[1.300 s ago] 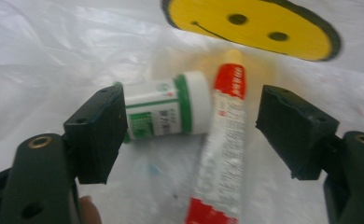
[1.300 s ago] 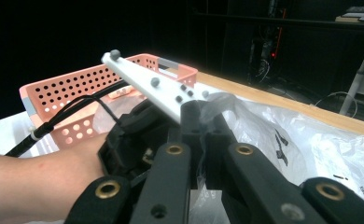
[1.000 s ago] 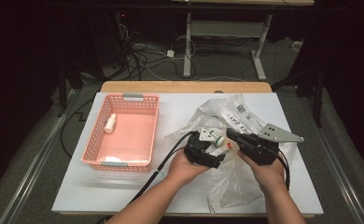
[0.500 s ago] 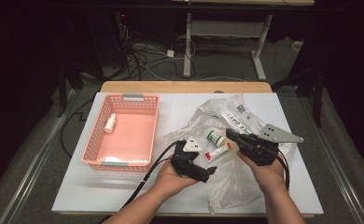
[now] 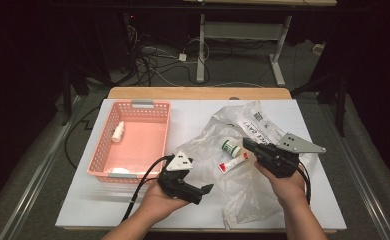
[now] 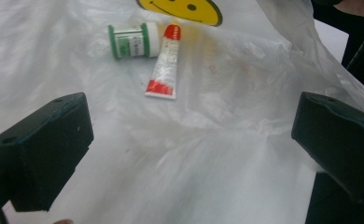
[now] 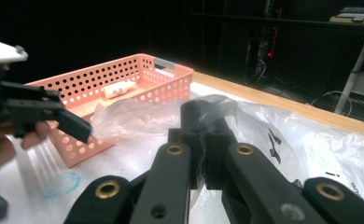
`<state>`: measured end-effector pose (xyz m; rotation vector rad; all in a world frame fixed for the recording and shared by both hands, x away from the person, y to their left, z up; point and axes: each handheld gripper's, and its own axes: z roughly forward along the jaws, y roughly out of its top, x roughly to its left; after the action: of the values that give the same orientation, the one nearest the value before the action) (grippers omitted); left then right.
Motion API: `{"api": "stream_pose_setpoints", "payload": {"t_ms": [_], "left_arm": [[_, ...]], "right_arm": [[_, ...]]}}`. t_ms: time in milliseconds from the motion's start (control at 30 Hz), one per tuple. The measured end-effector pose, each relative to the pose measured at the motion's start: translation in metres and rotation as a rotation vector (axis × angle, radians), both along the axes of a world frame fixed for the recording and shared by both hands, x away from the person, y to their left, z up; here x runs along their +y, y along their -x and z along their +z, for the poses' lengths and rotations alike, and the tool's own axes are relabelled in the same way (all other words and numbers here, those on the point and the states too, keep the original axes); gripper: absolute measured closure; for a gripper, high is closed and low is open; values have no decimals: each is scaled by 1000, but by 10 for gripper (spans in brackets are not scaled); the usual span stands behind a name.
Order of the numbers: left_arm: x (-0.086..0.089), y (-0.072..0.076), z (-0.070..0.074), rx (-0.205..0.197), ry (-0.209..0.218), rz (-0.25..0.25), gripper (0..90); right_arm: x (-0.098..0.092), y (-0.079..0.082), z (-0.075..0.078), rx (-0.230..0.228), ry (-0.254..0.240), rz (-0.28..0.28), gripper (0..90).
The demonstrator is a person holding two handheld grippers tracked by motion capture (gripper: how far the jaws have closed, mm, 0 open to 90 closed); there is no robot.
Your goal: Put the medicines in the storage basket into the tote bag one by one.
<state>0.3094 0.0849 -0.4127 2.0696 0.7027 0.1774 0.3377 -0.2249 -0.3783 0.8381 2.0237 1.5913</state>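
Right gripper (image 5: 248, 145) is clenched on the clear plastic bag's (image 5: 243, 185) film; left gripper (image 5: 207, 189), jaws just opened wide with nothing between, hovers near a red-and-white tube (image 6: 164, 65) and green-capped bottle (image 6: 133, 40).

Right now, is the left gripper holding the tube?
No, the left gripper stands open above the bag, with the tube lying farther off.
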Motion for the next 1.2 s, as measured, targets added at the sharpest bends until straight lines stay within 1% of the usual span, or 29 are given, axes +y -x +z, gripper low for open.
{"api": "stream_pose_setpoints", "payload": {"t_ms": [100,233,333,367,467,567,600,667,767,867,933,1033,1133,1167,1200], "left_arm": [[17,4,2,-6,1,24,0],[38,8,2,-10,8,55,0],[55,11,2,-4,35,86,0],[60,11,3,-6,36,97,0],[74,11,4,-19,28,131,0],[89,8,5,-28,23,178,0],[94,7,5,-34,16,196,6],[104,3,6,-39,18,224,24],[120,-3,7,-42,13,267,86],[136,-10,7,-31,25,302,148],[146,-16,8,-21,35,330,169],[161,-24,10,-12,44,362,248],[175,-35,12,1,46,407,349],[179,-39,13,9,45,427,393],[183,-43,14,16,40,458,445]], "right_arm": [[1,0,-1,7,1,-1,900],[2,0,-1,3,9,3,900],[2,0,-1,2,9,3,900],[2,0,-1,2,8,3,900],[2,0,-2,3,9,3,900],[2,0,-1,3,8,3,900],[1,0,-1,4,6,2,900],[1,0,-1,6,1,-1,900],[1,0,-1,7,1,-1,900],[1,0,-1,6,4,0,900],[1,0,-1,3,8,3,900],[2,0,-2,10,7,4,900],[2,-1,-2,11,8,4,900],[2,-1,-2,10,9,4,900],[2,-1,-2,10,8,4,900]]}}
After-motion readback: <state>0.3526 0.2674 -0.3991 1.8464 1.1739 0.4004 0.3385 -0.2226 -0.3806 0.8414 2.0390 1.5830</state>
